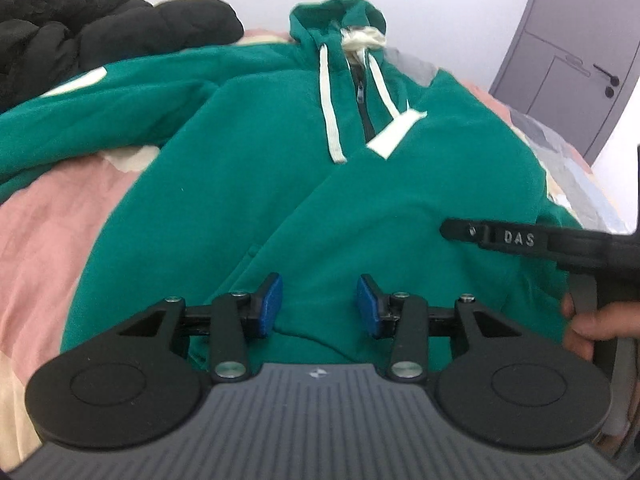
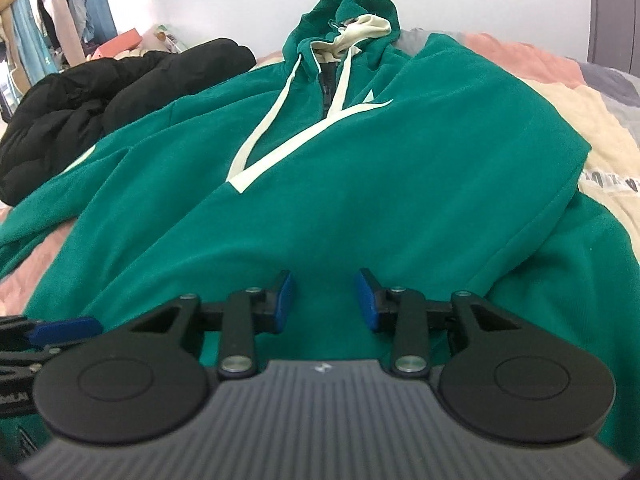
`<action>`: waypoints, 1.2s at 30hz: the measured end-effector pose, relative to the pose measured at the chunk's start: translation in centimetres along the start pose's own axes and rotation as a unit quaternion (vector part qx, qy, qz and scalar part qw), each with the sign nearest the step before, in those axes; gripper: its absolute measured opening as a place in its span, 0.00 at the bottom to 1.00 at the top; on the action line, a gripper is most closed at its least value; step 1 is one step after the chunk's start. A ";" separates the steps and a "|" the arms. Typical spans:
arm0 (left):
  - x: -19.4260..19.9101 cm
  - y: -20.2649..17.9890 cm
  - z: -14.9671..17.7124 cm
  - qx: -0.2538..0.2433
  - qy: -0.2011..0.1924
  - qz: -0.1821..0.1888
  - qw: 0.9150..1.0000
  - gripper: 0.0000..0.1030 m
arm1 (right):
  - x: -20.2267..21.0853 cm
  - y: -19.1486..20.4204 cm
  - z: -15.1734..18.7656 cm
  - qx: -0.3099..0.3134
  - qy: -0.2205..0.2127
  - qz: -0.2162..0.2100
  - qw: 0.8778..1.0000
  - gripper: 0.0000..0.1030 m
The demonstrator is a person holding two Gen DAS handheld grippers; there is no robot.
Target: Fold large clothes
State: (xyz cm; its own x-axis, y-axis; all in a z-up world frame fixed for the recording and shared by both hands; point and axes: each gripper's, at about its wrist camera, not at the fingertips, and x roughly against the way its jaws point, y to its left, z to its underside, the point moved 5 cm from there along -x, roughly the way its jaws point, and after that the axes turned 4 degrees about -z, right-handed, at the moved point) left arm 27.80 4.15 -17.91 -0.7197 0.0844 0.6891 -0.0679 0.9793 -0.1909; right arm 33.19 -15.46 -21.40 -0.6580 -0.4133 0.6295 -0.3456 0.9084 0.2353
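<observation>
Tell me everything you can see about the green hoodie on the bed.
The green hoodie looks like soft fleece, with a cream-lined hood, two white drawstrings, a dark zipper and a white stripe. It lies front up on the bed, hood farthest from the cameras, one sleeve spread toward the black jacket. Both grippers sit at its hem.

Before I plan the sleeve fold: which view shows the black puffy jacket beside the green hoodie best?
The right wrist view: the black puffy jacket shows nearly whole, left of the green hoodie. The left wrist view crops the jacket at the top left corner.
</observation>
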 end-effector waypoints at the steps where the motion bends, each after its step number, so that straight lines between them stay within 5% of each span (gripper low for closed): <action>1: 0.5 -0.2 0.0 0.000 -0.004 -0.003 1.000 0.47 | 0.2 0.0 0.0 -0.002 0.001 0.000 1.000 0.37; 8: 2.3 0.2 -1.0 0.019 -0.033 -0.022 0.999 0.48 | 1.6 0.2 0.3 -0.005 0.001 0.008 1.000 0.38; 10: 2.6 0.3 -1.2 0.024 -0.038 -0.026 0.999 0.49 | 2.0 0.1 0.2 -0.014 -0.002 0.002 1.000 0.45; 14: 3.1 1.3 -1.8 0.050 -0.051 -0.033 0.997 0.57 | 2.6 0.3 -0.2 -0.021 -0.016 -0.006 1.000 0.78; 21: 4.1 7.3 -3.2 0.162 -0.073 -0.068 0.982 0.60 | 1.9 0.7 -0.4 -0.016 -0.012 -0.008 1.000 0.81; 24: 4.5 12.1 -3.5 0.254 -0.080 -0.088 0.960 0.65 | 1.6 0.8 -0.3 -0.016 -0.012 -0.009 1.000 0.81; 27: 4.3 17.1 -3.2 0.339 -0.079 -0.128 0.929 0.65 | 1.2 0.9 -0.3 -0.015 -0.009 -0.011 1.000 0.81; 31: 4.0 23.1 -2.1 0.444 -0.065 -0.193 0.873 0.65 | 0.8 1.2 0.0 -0.010 -0.005 -0.013 1.000 0.81; 34: 3.7 26.5 -1.3 0.513 -0.067 -0.181 0.836 0.64 | 0.8 1.1 0.2 -0.004 -0.006 -0.013 1.000 0.81; 36: 4.1 28.1 -1.4 0.535 -0.081 -0.178 0.822 0.64 | 0.7 1.1 0.3 -0.002 -0.007 -0.013 1.000 0.81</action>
State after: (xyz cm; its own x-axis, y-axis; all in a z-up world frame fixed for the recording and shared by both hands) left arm 23.94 32.32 -19.46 -0.6002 -0.2828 0.7482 -0.7999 0.2073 -0.5633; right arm 32.13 -14.75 -20.86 -0.6577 -0.4373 0.6133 -0.3603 0.8977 0.2538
